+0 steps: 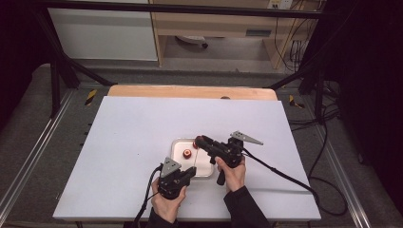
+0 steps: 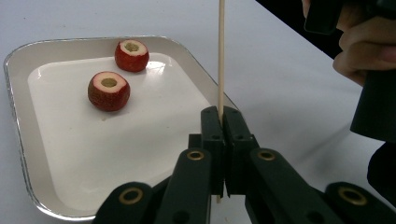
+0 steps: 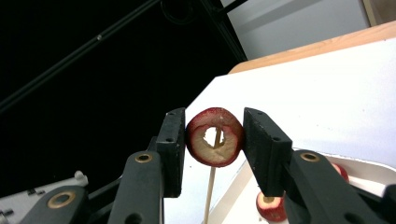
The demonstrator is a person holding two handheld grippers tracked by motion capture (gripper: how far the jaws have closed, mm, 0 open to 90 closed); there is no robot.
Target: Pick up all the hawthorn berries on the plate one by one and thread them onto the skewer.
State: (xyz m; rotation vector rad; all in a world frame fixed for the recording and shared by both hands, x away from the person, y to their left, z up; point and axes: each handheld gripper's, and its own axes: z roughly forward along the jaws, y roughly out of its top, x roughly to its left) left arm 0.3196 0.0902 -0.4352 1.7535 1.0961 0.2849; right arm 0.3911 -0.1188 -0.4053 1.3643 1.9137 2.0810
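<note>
My left gripper [image 2: 223, 116] is shut on a thin wooden skewer [image 2: 221, 56] that stands upright at the near right corner of a white tray [image 2: 14, 93]. Two cored red fruits [image 2: 109, 91] [image 2: 132, 55] lie in the tray. My right gripper [image 3: 214, 116] is shut on a third cored red fruit [image 3: 201, 144], one pad on each side. The skewer [image 3: 210, 191] rises from below to the fruit, and its tip shows inside the hole. In the high view the right gripper [image 1: 198, 141] hangs over the tray [image 1: 178, 142], just above the left gripper [image 1: 191, 172].
The tray sits near the middle of a white table [image 1: 133, 123], with a wooden strip [image 1: 190, 91] along the far edge. The person's right hand [image 2: 364, 51] is close beside the skewer. A cable [image 1: 285, 175] trails right from the right gripper.
</note>
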